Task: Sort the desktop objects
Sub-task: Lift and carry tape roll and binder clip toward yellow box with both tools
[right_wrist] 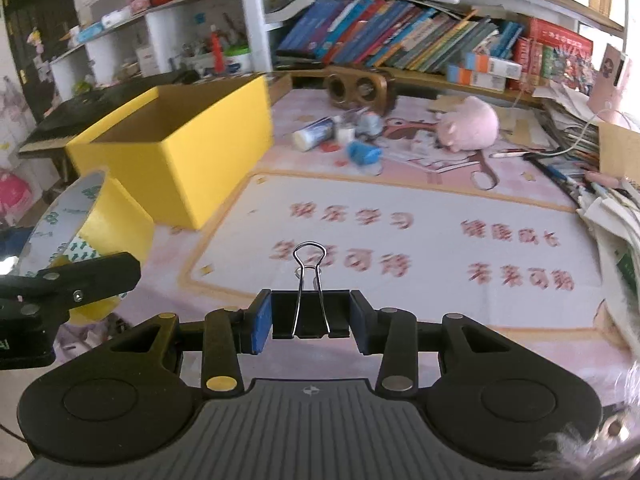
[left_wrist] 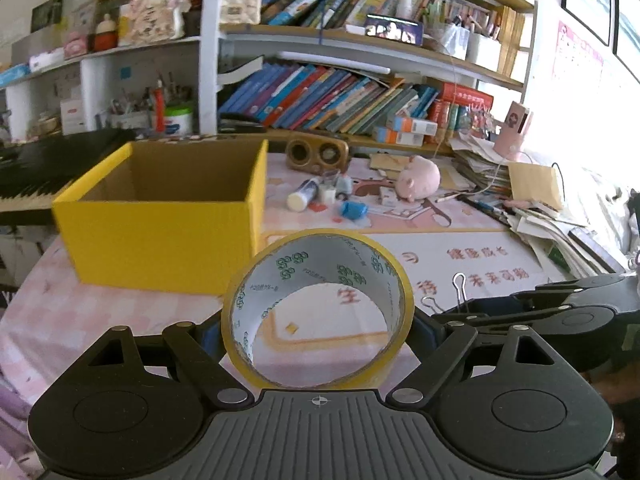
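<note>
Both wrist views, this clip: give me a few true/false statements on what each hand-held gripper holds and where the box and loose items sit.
1. The left hand-held gripper is shut on the yellow tape roll. True.
2. The right hand-held gripper is open with nothing in it. False: it is shut on a black binder clip, wire handles pointing forward.
3. The yellow box already holds the tape. False: the part of its inside that shows is bare, and the tape is in the left hand-held gripper.
4. A pink plush toy lies on the desk mat beyond the grippers. True.
5. The glue stick stands upright. False: it lies on its side.
</note>
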Tool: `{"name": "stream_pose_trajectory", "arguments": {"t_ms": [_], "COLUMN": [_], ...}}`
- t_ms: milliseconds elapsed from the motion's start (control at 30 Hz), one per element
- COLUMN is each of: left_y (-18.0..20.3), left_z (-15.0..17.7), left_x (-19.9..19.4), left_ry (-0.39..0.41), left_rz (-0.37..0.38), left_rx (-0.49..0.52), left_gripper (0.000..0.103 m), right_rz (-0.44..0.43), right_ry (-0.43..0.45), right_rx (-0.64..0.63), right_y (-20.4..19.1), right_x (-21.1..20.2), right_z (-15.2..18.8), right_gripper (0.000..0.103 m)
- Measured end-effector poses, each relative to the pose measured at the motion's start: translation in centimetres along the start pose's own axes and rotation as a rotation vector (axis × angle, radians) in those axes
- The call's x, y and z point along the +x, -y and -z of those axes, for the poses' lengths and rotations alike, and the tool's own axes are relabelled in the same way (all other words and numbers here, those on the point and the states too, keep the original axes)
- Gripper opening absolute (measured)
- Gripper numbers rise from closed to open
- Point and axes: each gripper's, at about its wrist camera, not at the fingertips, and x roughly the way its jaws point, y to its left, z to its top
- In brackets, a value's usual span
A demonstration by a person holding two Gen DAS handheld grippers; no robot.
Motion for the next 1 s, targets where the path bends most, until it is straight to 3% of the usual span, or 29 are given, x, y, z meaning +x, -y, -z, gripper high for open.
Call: {"name": "stream_pose_trajectory", "arguments": {"t_ms": [400,1000], "left_y": [-4.6,-8.1], "left_z": [1.9,2.4], "left_x": [-3.9,-5.6], "left_ry": [0.006,0.035], "left_rz": [-0.036,-0.078], "left_rx": [-0.050,-0.115], "left_gripper": [0.087,0.087], "right_rz": [-0.081,-0.122], "right_ry": [0.008,0.015], "right_rx": [-0.068,-0.145], "right_y": [-7.3,-11.3], "right_x": [-1.0,-1.1], "right_z": [1.2,1.0], "right_gripper": [0.037,0.037]}}
